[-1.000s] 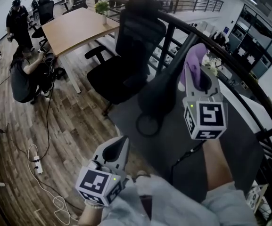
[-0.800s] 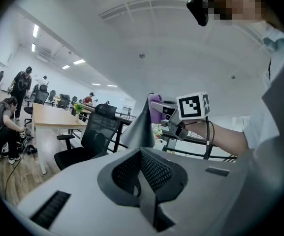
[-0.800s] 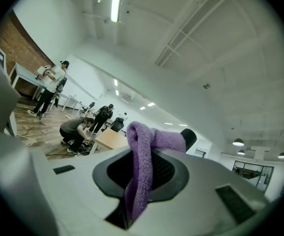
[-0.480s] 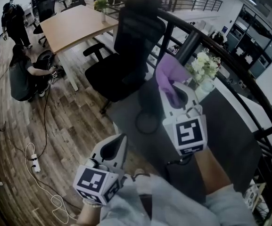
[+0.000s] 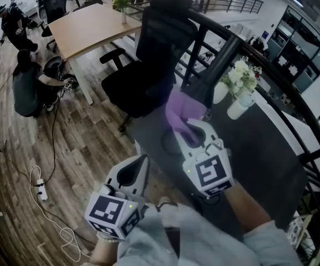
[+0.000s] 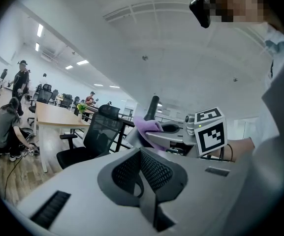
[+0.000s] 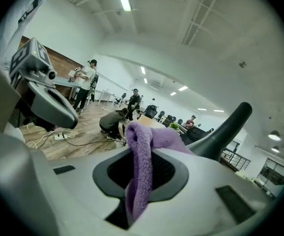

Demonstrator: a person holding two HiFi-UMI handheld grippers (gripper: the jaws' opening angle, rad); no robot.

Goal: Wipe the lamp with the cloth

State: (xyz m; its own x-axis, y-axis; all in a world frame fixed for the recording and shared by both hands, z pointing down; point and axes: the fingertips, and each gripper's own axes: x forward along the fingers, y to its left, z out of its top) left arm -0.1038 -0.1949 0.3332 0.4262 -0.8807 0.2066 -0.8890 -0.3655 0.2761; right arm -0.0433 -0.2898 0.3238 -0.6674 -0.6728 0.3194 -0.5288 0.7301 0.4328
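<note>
My right gripper [image 5: 188,131] is shut on a purple cloth [image 5: 181,111], which bunches out past the fingertips and presses low against the black lamp [image 5: 219,60]. The lamp's thick neck slants up to the right, and its round base [image 5: 167,144] rests on the dark table [image 5: 265,148]. In the right gripper view the cloth [image 7: 141,151] hangs between the jaws, with the lamp neck [image 7: 226,126] just beyond. My left gripper [image 5: 133,173] hangs lower left, off the table, shut on nothing. The left gripper view shows the cloth [image 6: 146,126] and the lamp neck [image 6: 153,107].
A white vase of flowers [image 5: 239,90] stands on the table right of the lamp. A black office chair [image 5: 154,54] is just behind, with a railing [image 5: 270,65] along the table's far side. A wooden desk [image 5: 90,26], people [image 5: 29,87] and a floor power strip [image 5: 41,192] lie left.
My right gripper has carried the cloth down and to the left along the lamp, from near its upper part toward its base. The left gripper has barely moved.
</note>
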